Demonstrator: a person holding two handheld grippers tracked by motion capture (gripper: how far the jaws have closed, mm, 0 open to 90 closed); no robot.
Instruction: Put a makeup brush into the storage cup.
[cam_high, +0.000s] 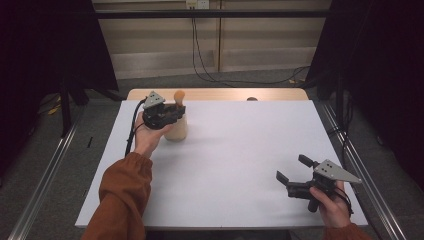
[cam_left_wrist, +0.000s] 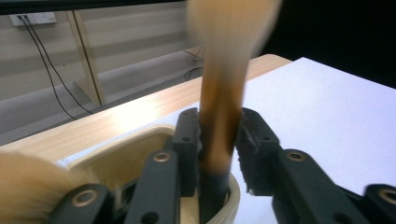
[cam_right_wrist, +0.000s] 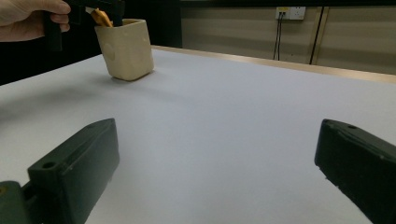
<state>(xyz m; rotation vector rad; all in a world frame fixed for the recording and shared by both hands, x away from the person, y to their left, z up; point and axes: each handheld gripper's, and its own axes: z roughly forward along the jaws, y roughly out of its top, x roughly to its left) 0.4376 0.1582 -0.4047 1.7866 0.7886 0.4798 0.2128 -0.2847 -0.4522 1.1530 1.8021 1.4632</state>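
At the near right corner of the white counter (cam_high: 230, 165), the right tool (cam_high: 292, 172) rests in the person's hand, jaws spread wide with nothing between them and only bare surface ahead. Farther back on the left, the left tool (cam_high: 176, 111) sits over a cream cup (cam_high: 177, 129) that stands upright near the counter's far left edge. Its jaws flank the dark handle of a makeup brush (cam_left_wrist: 223, 116), which stands in the cup with its pale bristle head up; the left pad lies against the handle, while a thin gap shows at the right pad, so the grip looks slack. A second tan brush head (cam_left_wrist: 28, 186) leans at the cup's rim. Beyond, a wooden strip (cam_high: 220, 94) borders the counter's far edge.
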